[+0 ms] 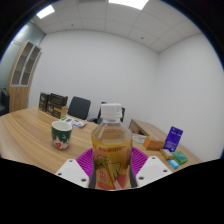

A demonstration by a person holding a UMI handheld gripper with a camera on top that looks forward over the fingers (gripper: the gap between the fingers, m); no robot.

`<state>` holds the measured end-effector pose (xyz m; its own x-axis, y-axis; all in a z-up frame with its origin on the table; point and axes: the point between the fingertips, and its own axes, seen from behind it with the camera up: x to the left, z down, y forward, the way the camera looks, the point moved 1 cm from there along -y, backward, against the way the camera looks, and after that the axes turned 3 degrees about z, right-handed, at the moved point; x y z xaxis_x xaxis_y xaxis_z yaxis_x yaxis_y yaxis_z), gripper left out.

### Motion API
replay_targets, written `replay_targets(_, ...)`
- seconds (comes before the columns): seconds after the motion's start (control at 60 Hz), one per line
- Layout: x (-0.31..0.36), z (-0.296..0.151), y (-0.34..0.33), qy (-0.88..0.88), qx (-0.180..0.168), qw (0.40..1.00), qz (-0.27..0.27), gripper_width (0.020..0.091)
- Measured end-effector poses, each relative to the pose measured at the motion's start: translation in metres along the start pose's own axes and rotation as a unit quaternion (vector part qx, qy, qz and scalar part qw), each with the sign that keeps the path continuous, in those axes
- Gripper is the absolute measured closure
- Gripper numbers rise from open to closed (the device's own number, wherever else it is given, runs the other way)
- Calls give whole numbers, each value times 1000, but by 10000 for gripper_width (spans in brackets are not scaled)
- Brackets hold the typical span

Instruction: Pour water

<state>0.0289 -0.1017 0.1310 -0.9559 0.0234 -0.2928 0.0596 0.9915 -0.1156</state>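
A clear plastic bottle [111,150] with a yellow-orange label and an orange cap stands upright between my fingers, lifted above the wooden table [25,135]. My gripper [112,166] is shut on the bottle; the magenta pads [86,161] press on both its sides. A green-and-white paper cup [62,134] stands on the table, ahead of the fingers and to the left of the bottle. The bottle's base is hidden below the fingers.
A blue box [172,139] and small teal items [176,160] lie on the table to the right. A cardboard box [151,142] sits behind the bottle. Black office chairs [78,108] and a wooden cabinet [22,75] stand by the far white wall.
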Motion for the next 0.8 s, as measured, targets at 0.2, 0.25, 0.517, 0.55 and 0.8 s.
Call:
replay_targets(0.2,-6,-86,86,-335,-48,938,78,634)
replay_targets(0.25,5,-101,101,-425,-63,898,91,634)
replay_targets(0.517,81,-108,143,-758,-113,636,84,633)
replay_targets(0.55,85,-104,144,-776,-117,614,82,634)
replay_targets(0.8,83,-108,147,-781,-120,607,83,636)
